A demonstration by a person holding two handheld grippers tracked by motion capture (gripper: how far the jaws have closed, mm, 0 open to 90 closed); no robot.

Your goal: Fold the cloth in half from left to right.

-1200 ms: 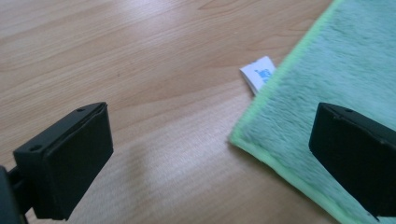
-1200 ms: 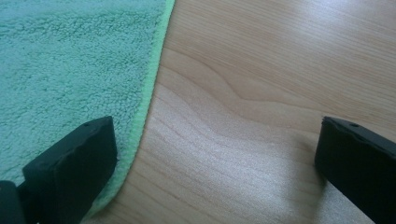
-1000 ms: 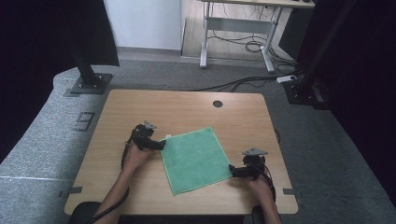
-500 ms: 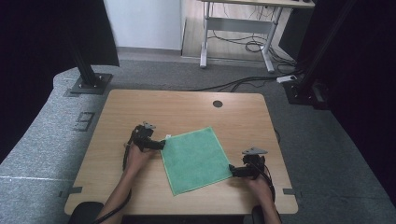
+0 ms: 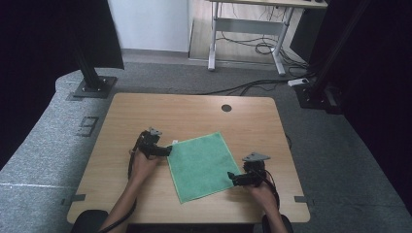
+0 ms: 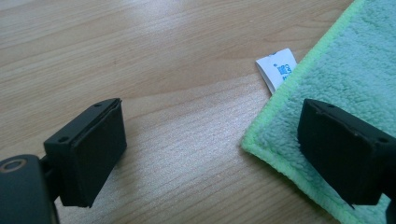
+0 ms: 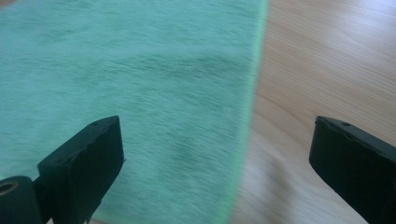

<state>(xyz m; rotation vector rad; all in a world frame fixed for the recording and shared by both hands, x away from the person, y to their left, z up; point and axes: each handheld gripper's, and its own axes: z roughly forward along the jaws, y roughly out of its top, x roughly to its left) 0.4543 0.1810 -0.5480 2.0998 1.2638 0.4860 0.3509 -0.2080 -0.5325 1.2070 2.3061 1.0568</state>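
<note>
- Green microfibre cloth spread flat on the wooden table, turned at a slant; lime-stitched hem all round; white care label poking out from under the edge near the left-hand corner.
- Left gripper parked at that corner, as a second ago; jaws apart, just been closing a little; cloth corner lying between them, one pad over the pile, the other over bare wood; no squeeze on the fabric yet.
- Right gripper at the cloth's opposite edge, near the corner closest to the person; shifted a touch and lifted since the earlier frames, blur in the right gripper view agreeing; jaws wide, hem running up between them, one pad above the cloth, the other above the table; nothing held.
- Reading of the change: left side settling into a pinch while right still lines up; probably the start of a two-corner pick for a fold, with no lift begun.
- Beyond the table: grey carpet, black stand feet, a desk frame with cables.
</note>
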